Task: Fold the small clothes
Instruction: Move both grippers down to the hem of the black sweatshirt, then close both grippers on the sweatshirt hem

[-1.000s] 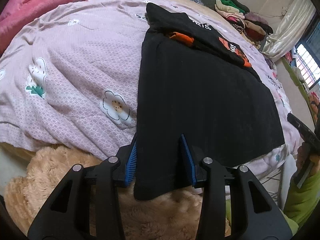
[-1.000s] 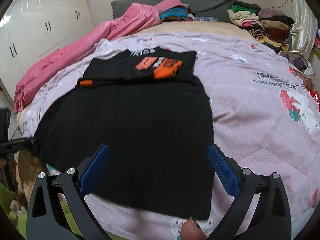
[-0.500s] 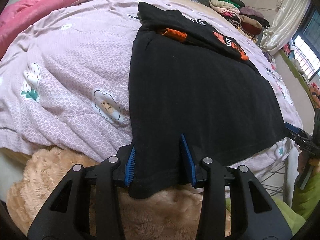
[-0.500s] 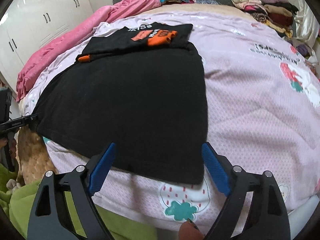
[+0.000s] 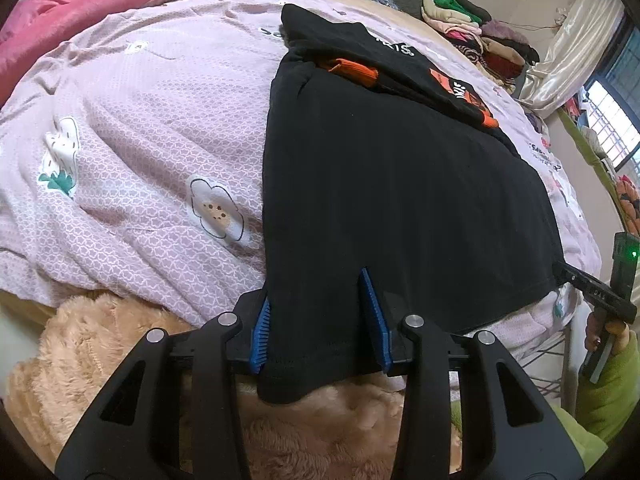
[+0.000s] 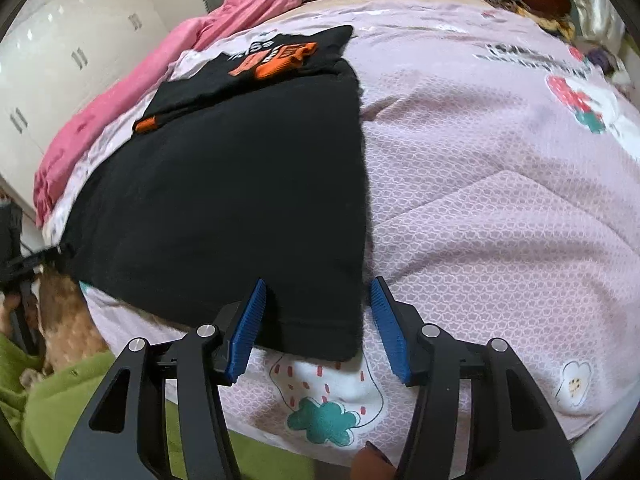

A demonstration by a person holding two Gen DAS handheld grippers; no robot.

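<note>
A black shirt [image 5: 400, 180] [image 6: 240, 180] lies spread flat on the pink quilt [image 5: 140, 140], its hem at the bed's near edge. My left gripper [image 5: 316, 292] is shut on the hem's left corner, and the cloth fills the gap between its blue pads. The jaws of my right gripper [image 6: 318, 292] are closing around the hem's right corner. Its left pad lies over the cloth, its right pad just past the shirt's edge, and neither presses. Each gripper appears small in the other's view: left gripper [image 6: 28, 260], right gripper [image 5: 592, 288].
A folded black garment with orange prints [image 5: 400, 56] [image 6: 280, 56] lies at the shirt's far end. A pink blanket [image 6: 120, 100] runs along the left. Clothes piles [image 5: 480, 36] sit at the bed's head. A beige plush [image 5: 340, 420] lies below the edge, a white wardrobe [image 6: 60, 60] stands left.
My right gripper has come down and in to the shirt's near right corner, and its jaws have narrowed from wide open. The left gripper has kept its hold and place.
</note>
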